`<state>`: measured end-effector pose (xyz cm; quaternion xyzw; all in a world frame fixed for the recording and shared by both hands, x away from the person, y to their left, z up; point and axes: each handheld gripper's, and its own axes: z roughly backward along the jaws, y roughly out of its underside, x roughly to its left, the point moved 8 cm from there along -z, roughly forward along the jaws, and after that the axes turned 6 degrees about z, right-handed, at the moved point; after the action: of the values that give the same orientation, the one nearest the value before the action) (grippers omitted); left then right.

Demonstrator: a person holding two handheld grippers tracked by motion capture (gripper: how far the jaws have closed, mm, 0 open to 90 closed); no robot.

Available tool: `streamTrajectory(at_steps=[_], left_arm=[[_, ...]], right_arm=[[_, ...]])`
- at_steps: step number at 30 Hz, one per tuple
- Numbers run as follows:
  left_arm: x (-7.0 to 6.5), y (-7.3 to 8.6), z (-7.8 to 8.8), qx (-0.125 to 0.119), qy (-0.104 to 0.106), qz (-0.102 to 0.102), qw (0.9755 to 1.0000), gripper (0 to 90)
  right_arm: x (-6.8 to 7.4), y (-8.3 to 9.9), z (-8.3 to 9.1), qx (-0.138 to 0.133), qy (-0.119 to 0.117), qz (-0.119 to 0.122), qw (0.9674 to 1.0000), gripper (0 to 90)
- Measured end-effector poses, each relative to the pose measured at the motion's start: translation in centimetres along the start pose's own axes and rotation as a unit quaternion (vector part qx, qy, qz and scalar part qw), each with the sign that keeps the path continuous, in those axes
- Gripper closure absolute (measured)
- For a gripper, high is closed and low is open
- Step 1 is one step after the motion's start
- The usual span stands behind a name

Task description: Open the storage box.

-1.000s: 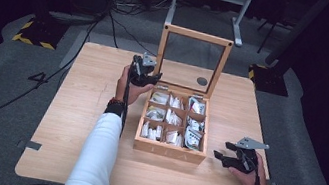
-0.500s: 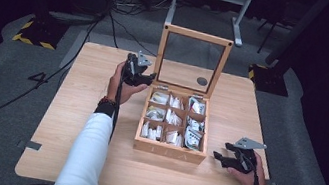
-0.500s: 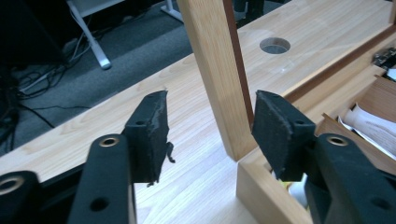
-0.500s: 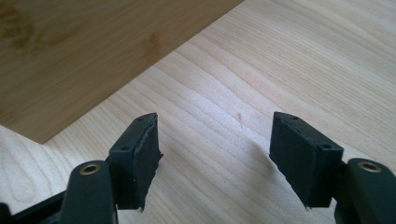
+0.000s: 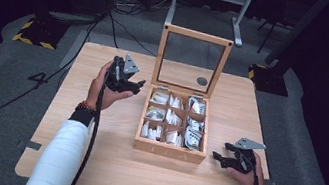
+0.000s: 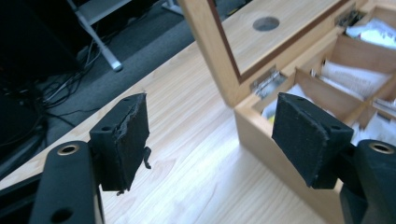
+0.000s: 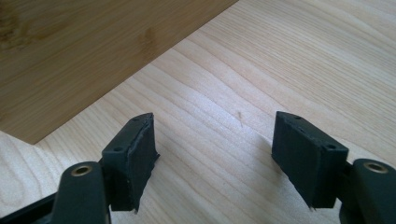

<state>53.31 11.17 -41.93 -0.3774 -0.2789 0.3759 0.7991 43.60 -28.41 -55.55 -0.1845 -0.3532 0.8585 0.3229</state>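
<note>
Box (image 5: 174, 124) first: it's a wooden tea-style box sitting a bit right of the table's (image 5: 65, 157) middle, nine compartments stuffed with white packets (image 5: 168, 117), glass-paned lid (image 5: 191, 61) standing upright on hinges at the 12 o'clock edge. Its long axis runs 6 to 12, front wall facing us, opening pointing straight up.

We've got the left gripper (image 5: 137, 84) lifted off the table at about 9 o'clock of the box's back corner, jaws spread wide with nothing between them, aimed toward the hinge side. In the left gripper view the pads (image 6: 126, 140) frame the lid's near post and the hinge (image 6: 266, 80).

The right gripper (image 5: 219, 157) rests low at roughly 4 o'clock of the box, just beside its front right corner, jaws also gaping and empty.

Our guess is the next bit is closing the lid. To do that well, we'd push high on the frame, not the glass, and ease it down slowly while the right side steadies the box so it doesn't skid.
</note>
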Motion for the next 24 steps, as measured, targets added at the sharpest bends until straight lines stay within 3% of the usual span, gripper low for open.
streamTrajectory(at_steps=[7, 13, 14, 17, 18, 20, 22, 24], left_arm=[[-0.6, 2.0, 1.9, 0.02, 0.009, -0.026, 0.9994, 21.3], [-1.3, 4.5, 3.1, 0.033, 0.017, -0.04, 0.9985, 19.9], [-1.5, 5.7, 3.5, 0.037, 0.019, -0.042, 0.9983, 19.9], [-1.7, 6.9, 3.7, 0.041, 0.013, -0.04, 0.9983, 18.8], [-1.8, 8.3, 3.9, 0.047, 0.008, -0.044, 0.9979, 17.9], [-1.9, 8.9, 4.0, 0.048, 0.007, -0.043, 0.9979, 18.0], [-2.2, 10.7, 4.2, 0.056, 0.016, -0.035, 0.9977, 18.0], [-2.2, 11.3, 4.3, 0.059, 0.017, -0.033, 0.9976, 18.0]], right_arm=[[0.0, 0.0, 0.0, 0.0, 0.0, -0.001, 1.0, 30.3], [0.2, -0.1, 0.3, 0.02, 0.001, 0.012, 0.9997, 31.8], [0.4, -0.4, 0.6, 0.017, 0.003, 0.018, 0.9997, 32.2], [0.5, -0.9, 1.2, 0.006, 0.004, 0.019, 0.9998, 32.5], [0.8, -1.5, 1.8, -0.006, 0.007, 0.02, 0.9997, 32.7], [0.9, -1.7, 2.1, -0.011, 0.007, 0.021, 0.9997, 32.7], [1.4, -2.4, 3.0, -0.026, 0.009, 0.026, 0.9993, 32.6], [1.7, -2.8, 3.5, -0.035, 0.006, 0.029, 0.999, 32.5]])
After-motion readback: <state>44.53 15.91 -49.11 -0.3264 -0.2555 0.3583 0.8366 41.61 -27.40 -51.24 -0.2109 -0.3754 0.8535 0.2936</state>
